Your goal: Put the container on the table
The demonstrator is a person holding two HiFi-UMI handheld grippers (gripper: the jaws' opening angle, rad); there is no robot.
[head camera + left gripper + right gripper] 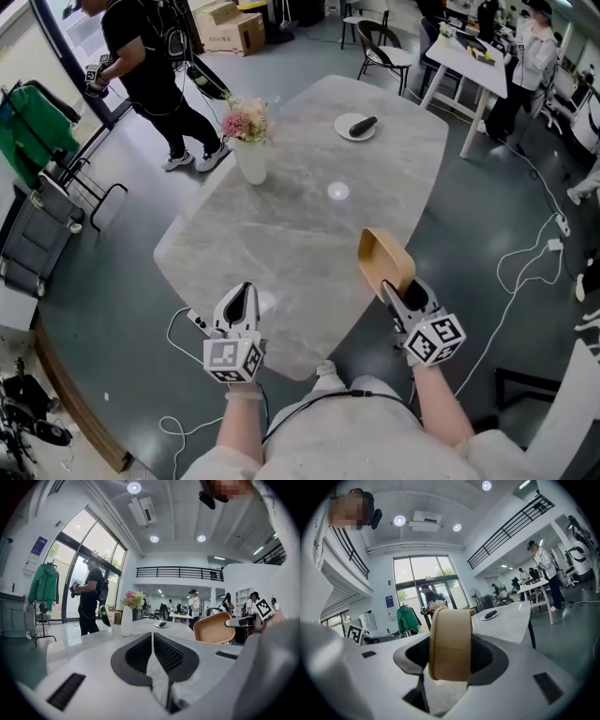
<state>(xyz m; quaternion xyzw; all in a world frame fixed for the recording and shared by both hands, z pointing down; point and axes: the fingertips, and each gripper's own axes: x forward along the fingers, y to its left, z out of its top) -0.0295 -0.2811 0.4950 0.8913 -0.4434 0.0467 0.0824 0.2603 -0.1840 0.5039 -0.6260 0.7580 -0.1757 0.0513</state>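
From the head view, the grey, marble-veined worktop (300,234) was a smooth slab with rounded corners, standing on a dull grey-green floor (487,234) in a large open room. A white, tapering vase of pink flowers (249,155) stood upright towards its far left. A small round white plate (354,127) carrying a dark oblong thing lay near its far end. A person in black clothes (150,66) stood past the far left corner, and a white table (466,56) with dark chairs stood well apart at the far right. The shallow tan container with rounded corners (384,262), matte and smooth, was turned up on its edge over the near right rim of the worktop, not lying on it. The right claw (394,291) held it from below, while the left claw (241,298) hovered over the near left edge.

In the left gripper view, the ribbed black pads (168,656) of the left claw were clenched, meeting at the tips with nothing between them. Beyond them lay the pale worktop, the vase, tall windows and a railed balcony, with the container at the right.

In the right gripper view, the right claw was grasping the container by its wall, edge-on and upright. Both dark pads pressed its sides.
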